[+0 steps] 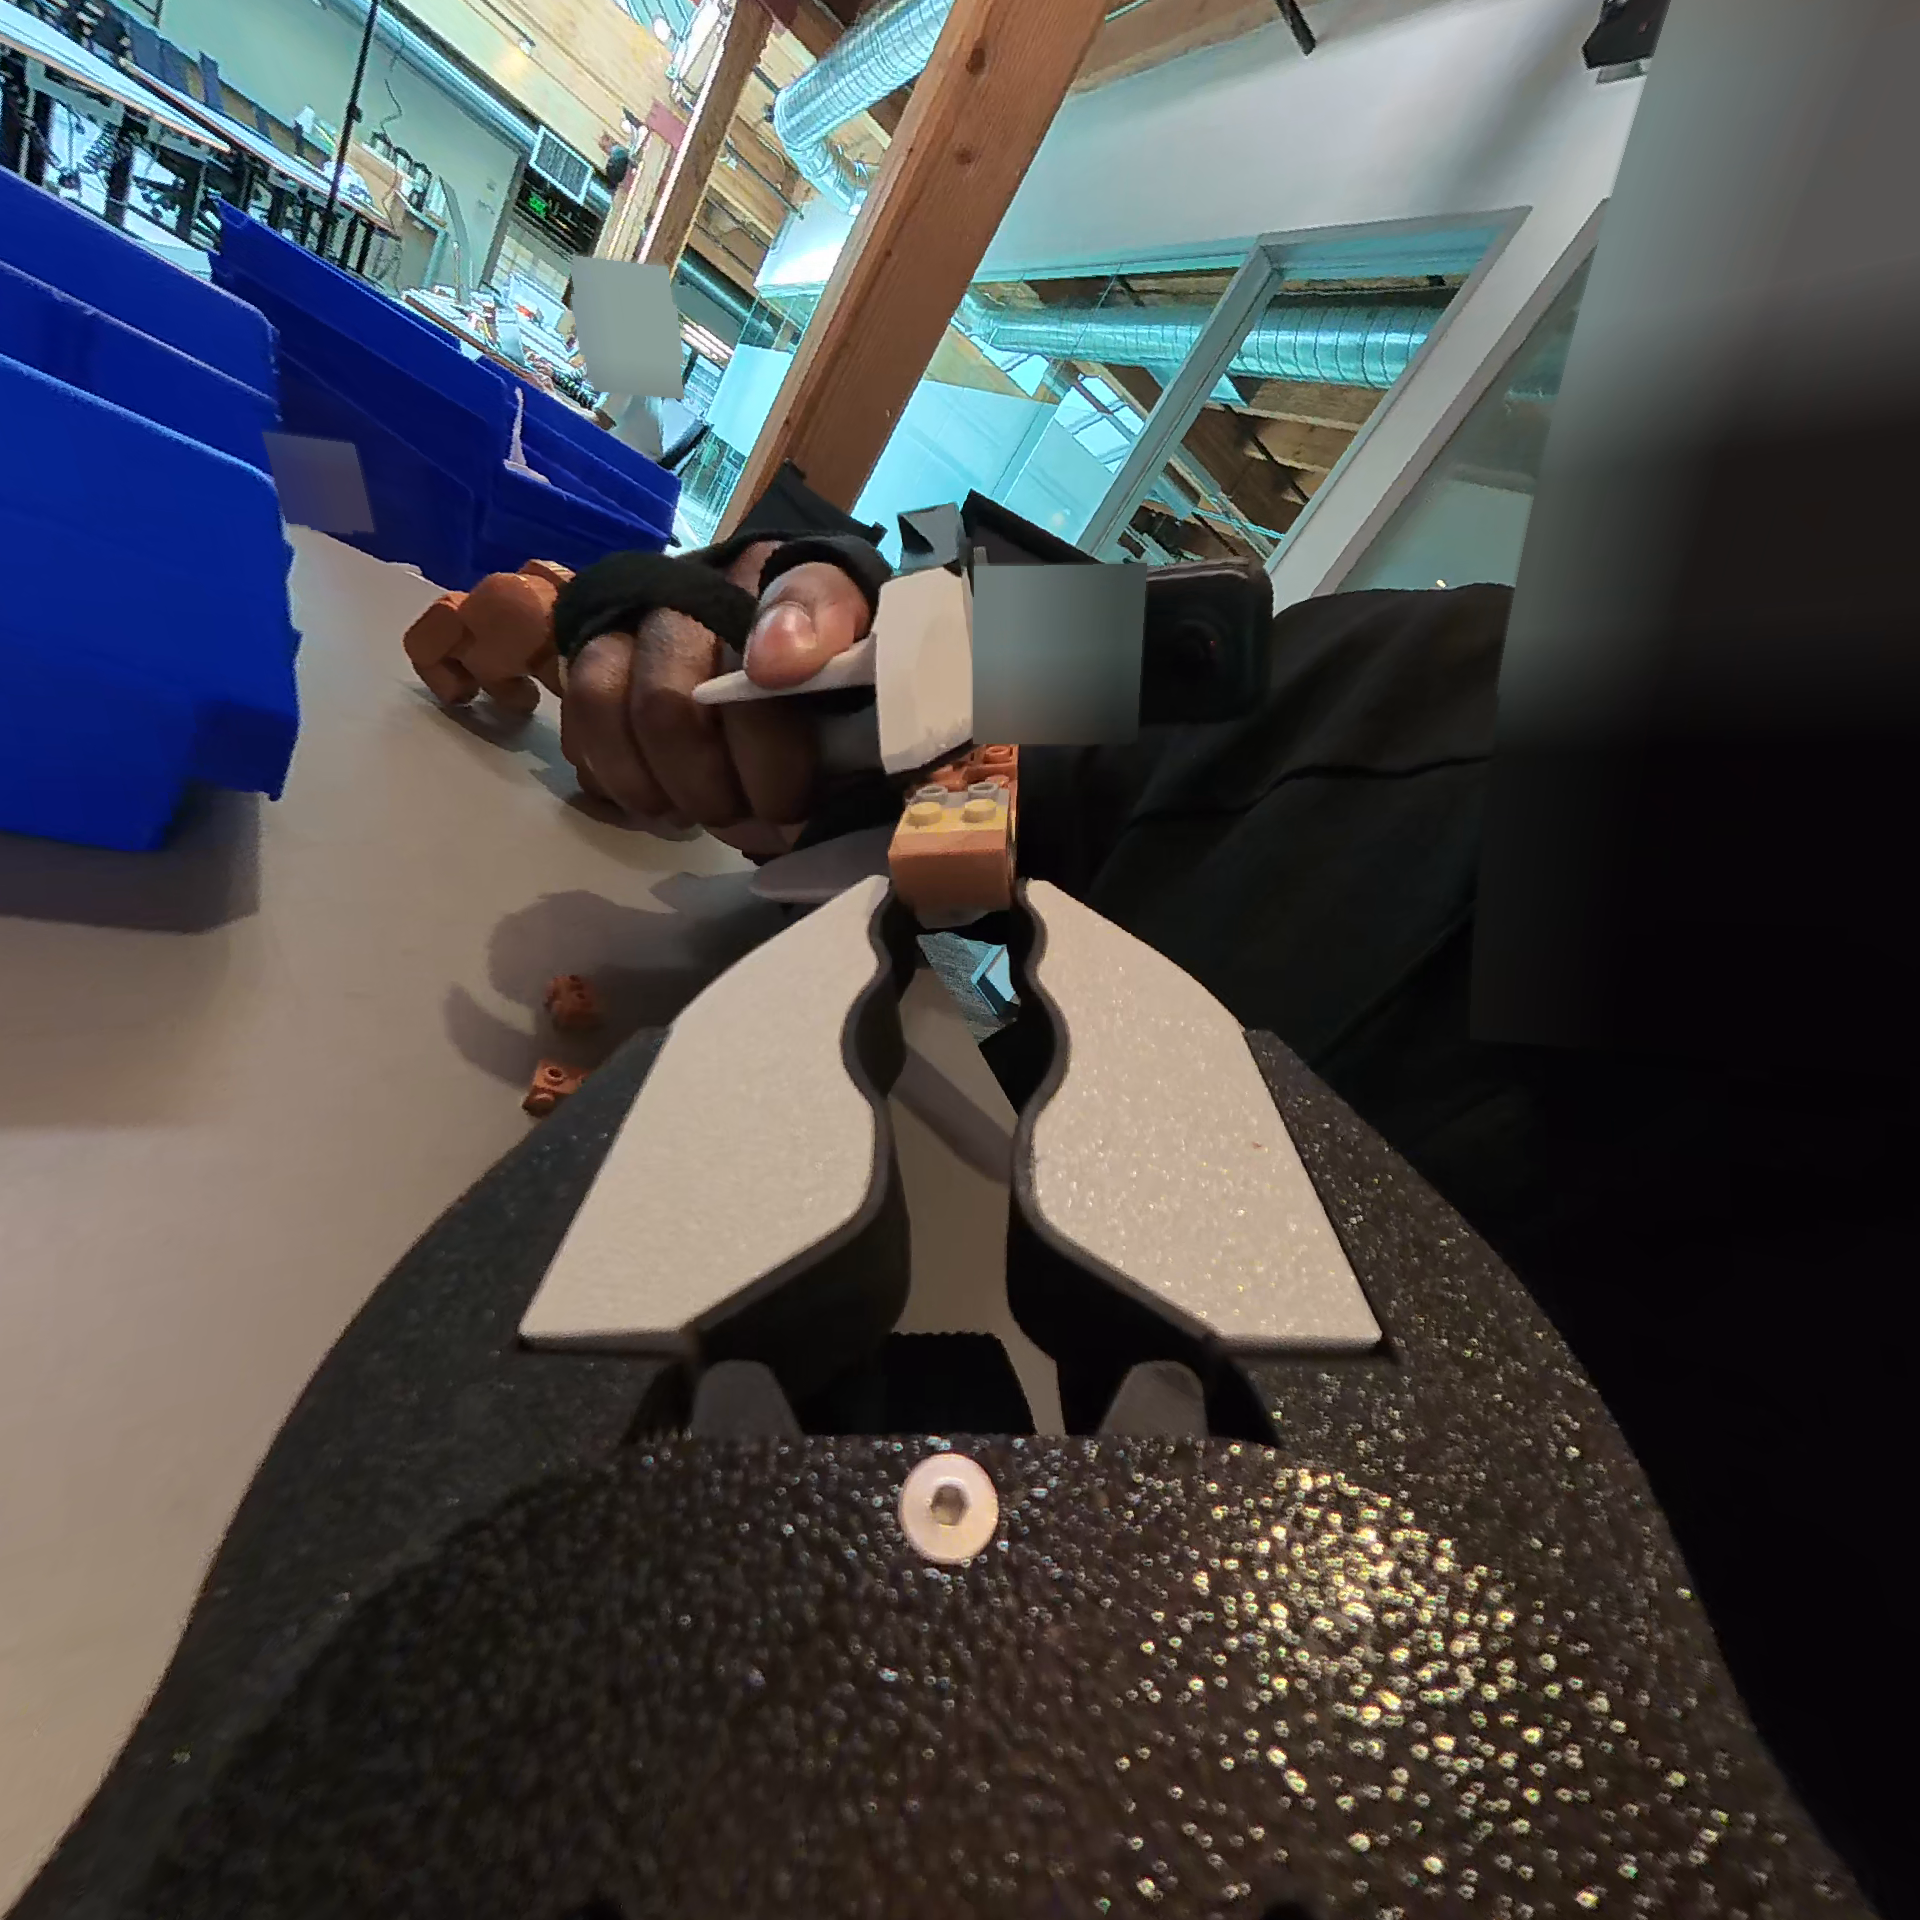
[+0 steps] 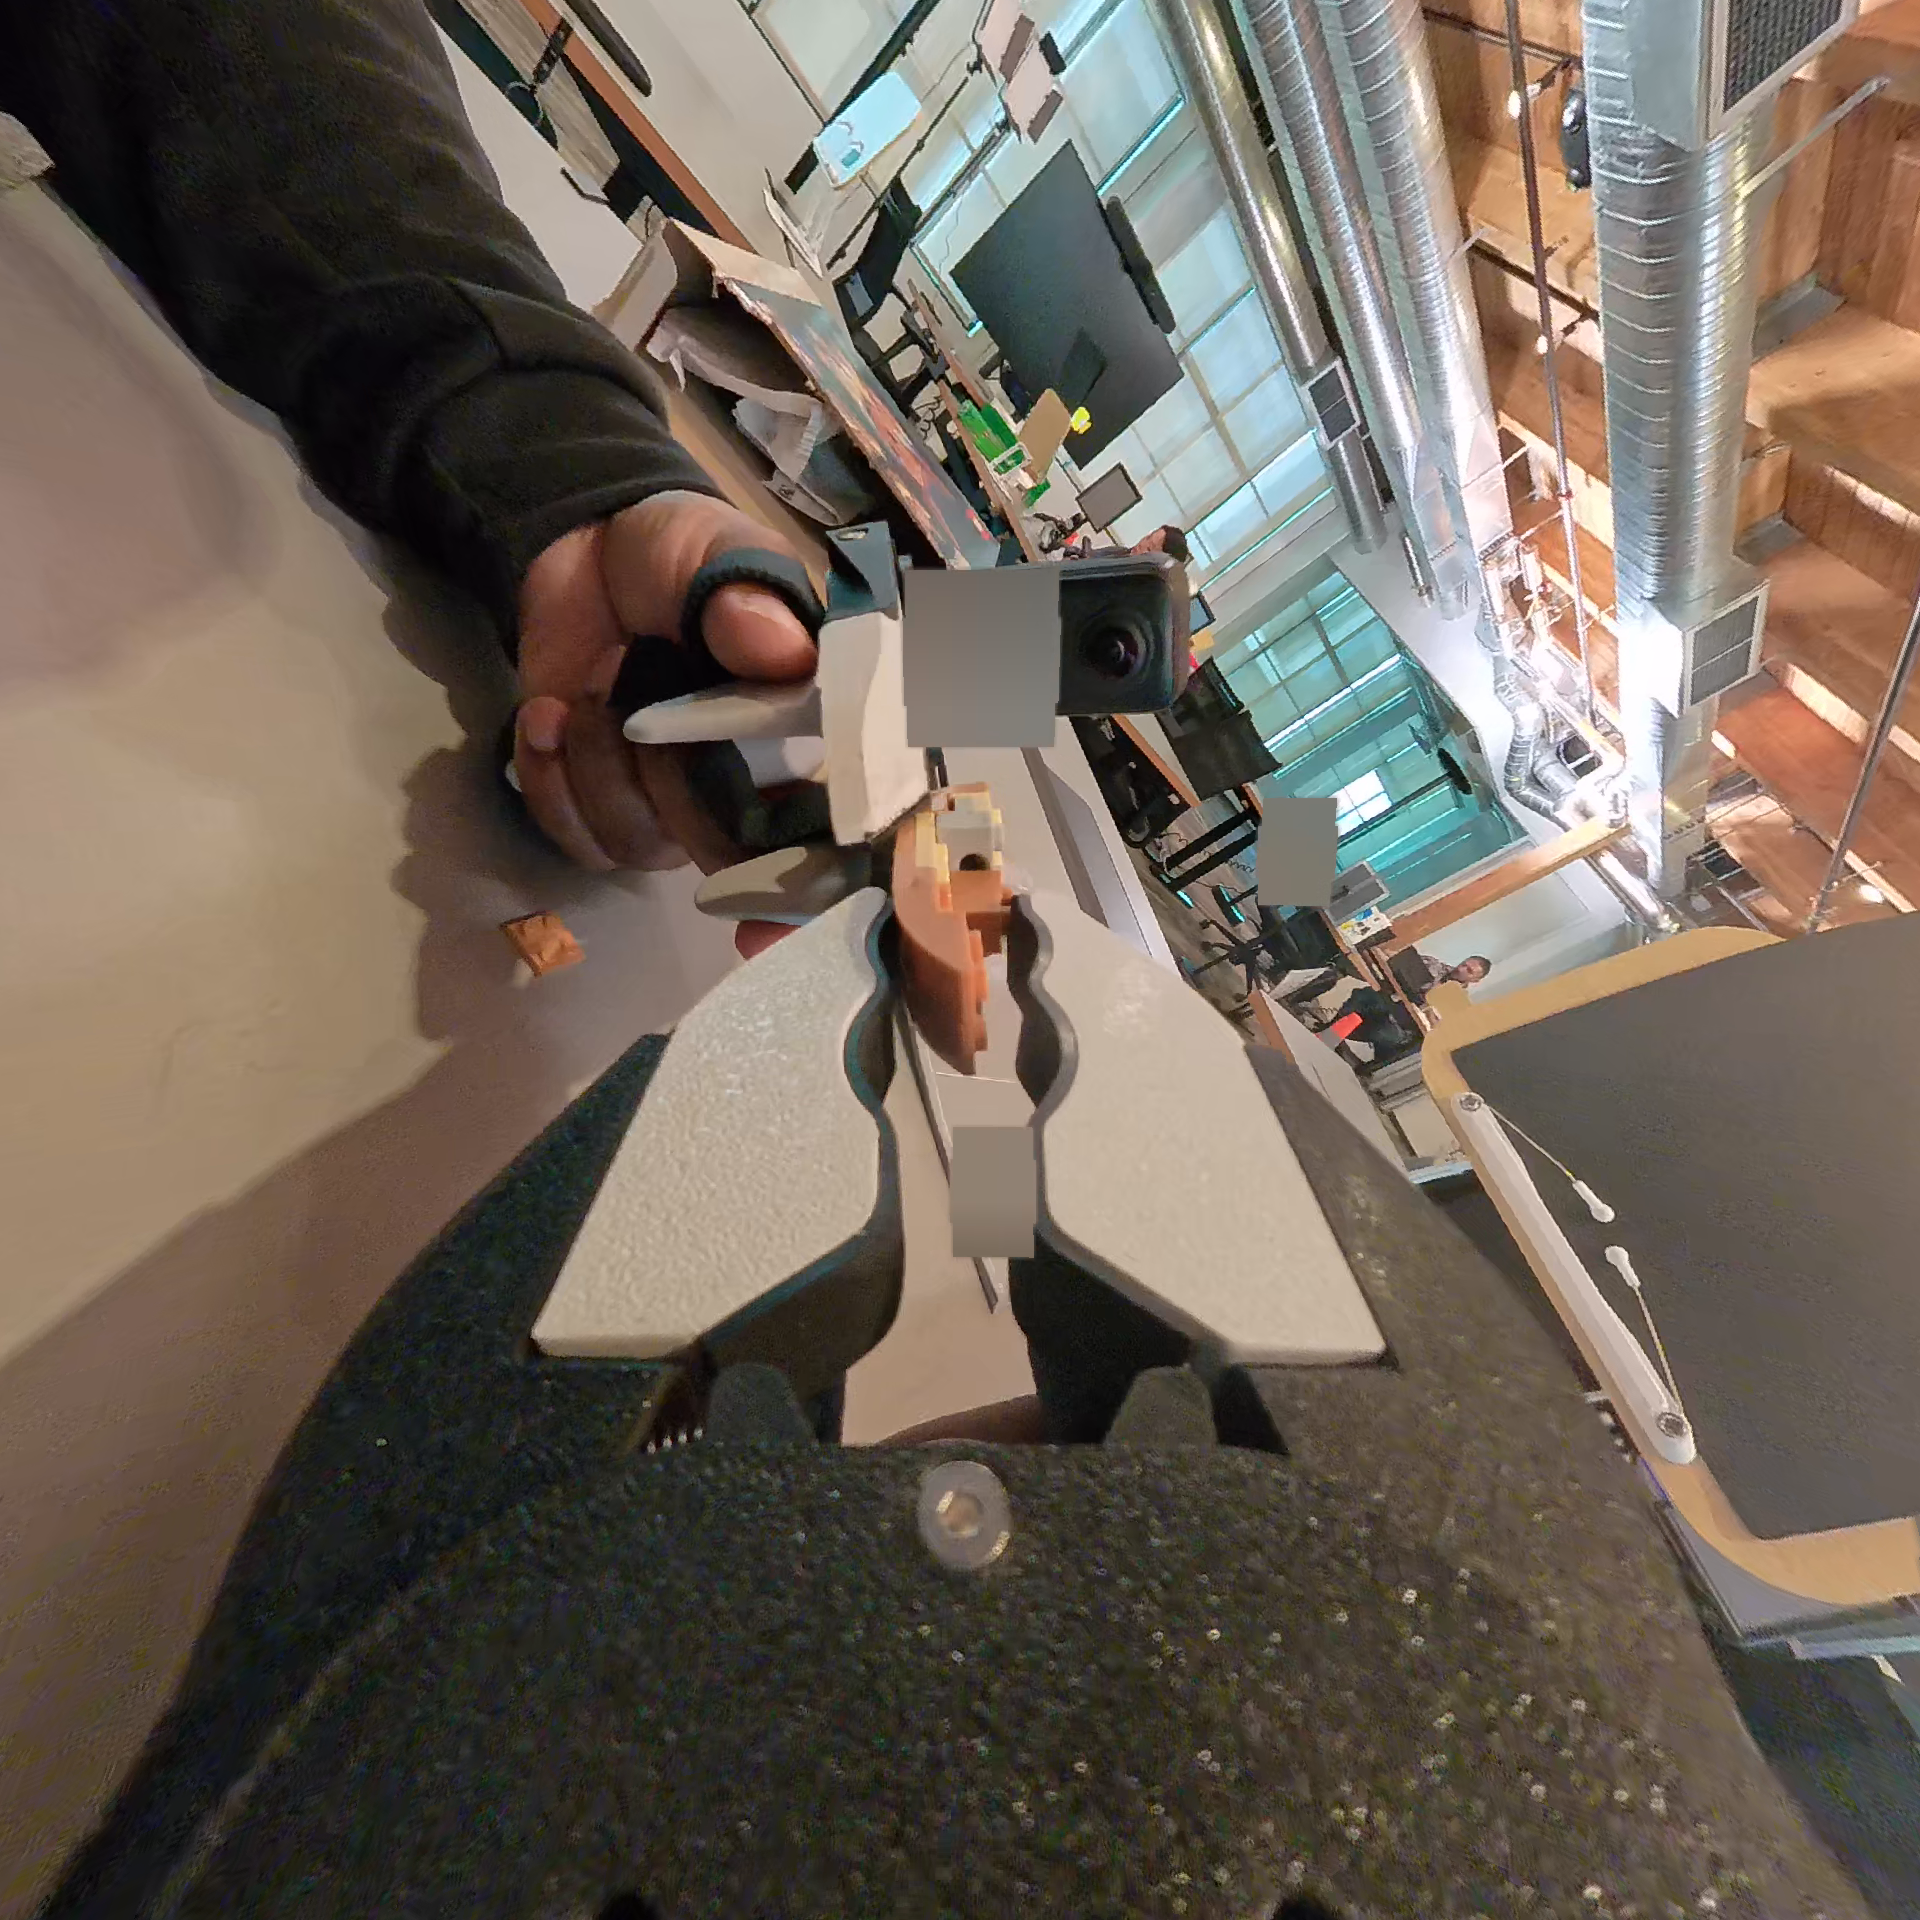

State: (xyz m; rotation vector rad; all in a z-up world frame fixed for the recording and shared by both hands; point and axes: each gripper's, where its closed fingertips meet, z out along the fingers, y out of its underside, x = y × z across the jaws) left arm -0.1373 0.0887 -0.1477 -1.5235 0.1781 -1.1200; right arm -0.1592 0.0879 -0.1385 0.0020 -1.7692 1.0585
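Here, in the left wrist view, my left gripper [image 1: 956, 894] has its two fingertips clamped on the brown end of a small brick assembly [image 1: 951, 831], whose tan and grey studs face up just beyond the tips; the pads press both flanks, which holds the piece clear of the grey table [image 1: 208, 1195]. Opposite, a hand [image 1: 665, 707] squeezes the trigger of the other gripper, whose white body sits right above the far end of the same assembly, so the piece is carried from both ends at once. Farther left a brown brick figure [image 1: 488, 634] lies on the table near the blue bins [image 1: 125, 582], and two small brown loose bricks [image 1: 566, 1039] rest close to my own gripper's left finger. In the right wrist view, my right gripper [image 2: 951, 935] is closed on the curved brown part of that assembly [image 2: 940, 987]: the left pad lies against the brown flank, and the right tip meets a small brown block that sticks out of it. Its tan and grey blocks point toward the other gripper's body, held by a hand [image 2: 623, 727] in a dark sleeve [image 2: 364, 260]. One brown tile [image 2: 542, 940] lies alone on the table to the left.
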